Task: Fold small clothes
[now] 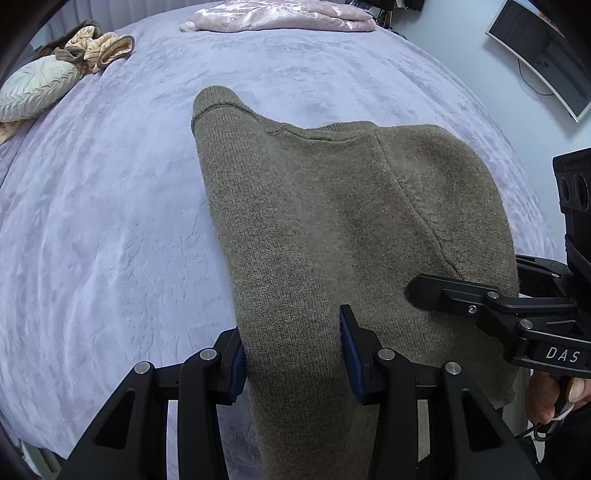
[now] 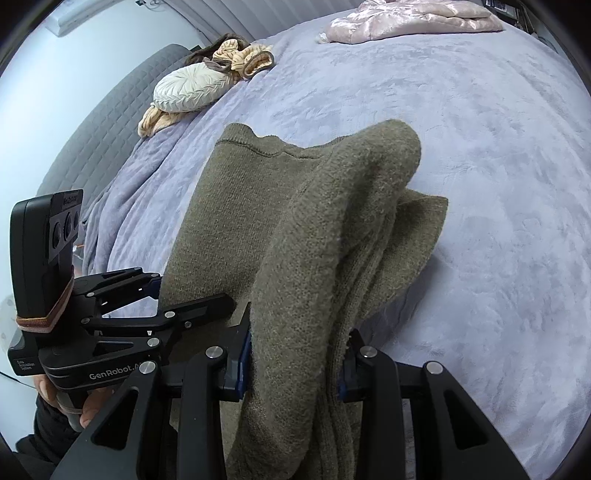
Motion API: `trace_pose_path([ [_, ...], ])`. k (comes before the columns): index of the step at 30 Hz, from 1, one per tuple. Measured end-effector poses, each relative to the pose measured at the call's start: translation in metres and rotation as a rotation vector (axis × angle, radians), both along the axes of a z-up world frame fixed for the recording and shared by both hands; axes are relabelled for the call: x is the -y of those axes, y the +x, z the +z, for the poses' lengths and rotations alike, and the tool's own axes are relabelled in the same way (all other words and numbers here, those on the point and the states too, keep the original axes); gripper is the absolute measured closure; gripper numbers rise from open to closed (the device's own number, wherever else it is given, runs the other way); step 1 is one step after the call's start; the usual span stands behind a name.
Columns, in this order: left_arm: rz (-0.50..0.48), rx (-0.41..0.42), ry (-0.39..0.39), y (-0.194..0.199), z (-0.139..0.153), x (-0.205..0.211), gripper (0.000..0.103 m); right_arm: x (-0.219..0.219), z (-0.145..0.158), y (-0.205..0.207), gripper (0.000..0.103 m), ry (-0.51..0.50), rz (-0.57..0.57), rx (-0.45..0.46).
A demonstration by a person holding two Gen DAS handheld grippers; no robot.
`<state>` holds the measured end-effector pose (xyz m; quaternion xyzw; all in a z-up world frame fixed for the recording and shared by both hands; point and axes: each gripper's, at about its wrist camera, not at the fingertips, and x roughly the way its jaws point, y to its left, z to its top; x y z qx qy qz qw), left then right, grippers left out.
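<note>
An olive-brown knit sweater (image 1: 332,206) is held up over a lilac bed blanket (image 1: 92,221). My left gripper (image 1: 291,354) is shut on the sweater's near edge, with cloth bunched between its blue pads (image 1: 349,354). My right gripper (image 2: 295,365) is shut on a thick folded bundle of the same sweater (image 2: 314,240), which drapes forward over its fingers. In the left wrist view the right gripper (image 1: 428,291) reaches in from the right against the cloth. In the right wrist view the left gripper (image 2: 184,306) is at the left, on the sweater's edge.
A round cream cushion (image 1: 33,88) and a peach and brown garment (image 1: 96,48) lie at the bed's far left. A pink satin garment (image 1: 280,16) lies at the far edge. A monitor (image 1: 546,55) hangs on the right wall. A grey quilted headboard (image 2: 110,122) stands at left.
</note>
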<state>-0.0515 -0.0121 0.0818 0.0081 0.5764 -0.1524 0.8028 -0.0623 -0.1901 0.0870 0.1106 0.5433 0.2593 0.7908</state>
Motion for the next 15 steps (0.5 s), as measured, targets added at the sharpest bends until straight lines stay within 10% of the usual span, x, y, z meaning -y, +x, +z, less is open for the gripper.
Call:
trace_pose_path([
  [15, 0.016, -0.001, -0.036, 0.001, -0.026, -0.008, 0.045, 0.015, -0.036, 0.01, 0.066, 0.048, -0.014, -0.041],
])
